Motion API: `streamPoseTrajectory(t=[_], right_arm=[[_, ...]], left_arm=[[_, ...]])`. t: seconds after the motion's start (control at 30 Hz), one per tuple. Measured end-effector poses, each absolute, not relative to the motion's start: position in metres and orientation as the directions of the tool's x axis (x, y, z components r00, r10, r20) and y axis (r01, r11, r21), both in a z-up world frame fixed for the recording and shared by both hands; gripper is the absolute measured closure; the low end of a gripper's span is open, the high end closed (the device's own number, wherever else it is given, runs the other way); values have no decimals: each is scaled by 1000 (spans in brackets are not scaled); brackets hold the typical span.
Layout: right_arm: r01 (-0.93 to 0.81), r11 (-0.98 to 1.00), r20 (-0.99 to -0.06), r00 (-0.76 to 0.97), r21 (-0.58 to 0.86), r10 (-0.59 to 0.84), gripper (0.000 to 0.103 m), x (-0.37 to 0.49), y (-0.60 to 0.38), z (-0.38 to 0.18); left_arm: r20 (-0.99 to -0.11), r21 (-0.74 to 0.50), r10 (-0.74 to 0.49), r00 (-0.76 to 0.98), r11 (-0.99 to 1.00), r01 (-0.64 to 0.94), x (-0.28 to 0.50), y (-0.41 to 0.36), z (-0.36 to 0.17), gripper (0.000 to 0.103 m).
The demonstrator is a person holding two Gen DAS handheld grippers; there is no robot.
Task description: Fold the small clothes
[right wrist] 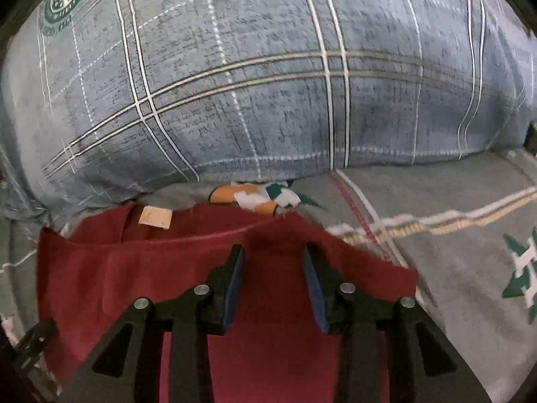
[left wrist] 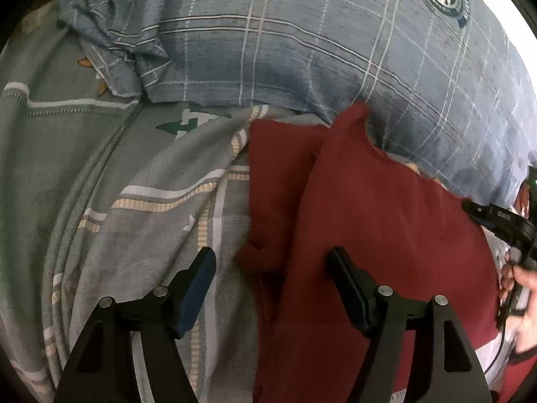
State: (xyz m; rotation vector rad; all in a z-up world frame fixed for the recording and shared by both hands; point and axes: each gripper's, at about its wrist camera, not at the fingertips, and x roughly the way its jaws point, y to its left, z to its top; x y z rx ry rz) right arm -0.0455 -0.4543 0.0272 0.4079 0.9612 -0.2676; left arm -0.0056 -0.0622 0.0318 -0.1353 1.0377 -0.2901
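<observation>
A dark red garment (left wrist: 386, 235) lies on the bed, its left sleeve (left wrist: 282, 181) folded in along the body. My left gripper (left wrist: 272, 255) hangs over that left edge, open wide, one finger over the sheet and one over the red cloth, with nothing pinched. In the right wrist view the garment (right wrist: 134, 275) shows its neckline and a beige label (right wrist: 156, 216). My right gripper (right wrist: 273, 250) is open just above the cloth near the collar, and nothing is gripped between its blue pads (right wrist: 233, 285). The right gripper's body (left wrist: 500, 218) and a hand (left wrist: 523, 288) appear at the right edge of the left view.
A big blue plaid pillow (right wrist: 268, 84) lies right behind the garment. A crumpled blue cloth (left wrist: 107, 40) sits at the far left. The grey patterned bedsheet (left wrist: 117, 184) spreads to the left, and the same sheet (right wrist: 470, 235) to the right.
</observation>
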Motion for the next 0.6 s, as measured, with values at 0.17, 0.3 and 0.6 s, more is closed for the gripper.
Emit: streamPoseTrajectory(t=[0.17, 0.3, 0.6], right_arm=[[241, 941, -768, 639, 236, 29, 62, -50, -389, 66], [-1, 963, -750, 627, 269, 211, 66, -29, -305, 75], [-95, 962, -804, 532, 256, 266, 67, 55, -213, 38]], left_arm=[[-815, -222, -272, 512, 962, 158, -11, -51, 40, 34], [-818, -221, -270, 507, 963, 156, -19, -46, 39, 34], [-831, -259, -300, 470, 954, 150, -14, -44, 32, 34]])
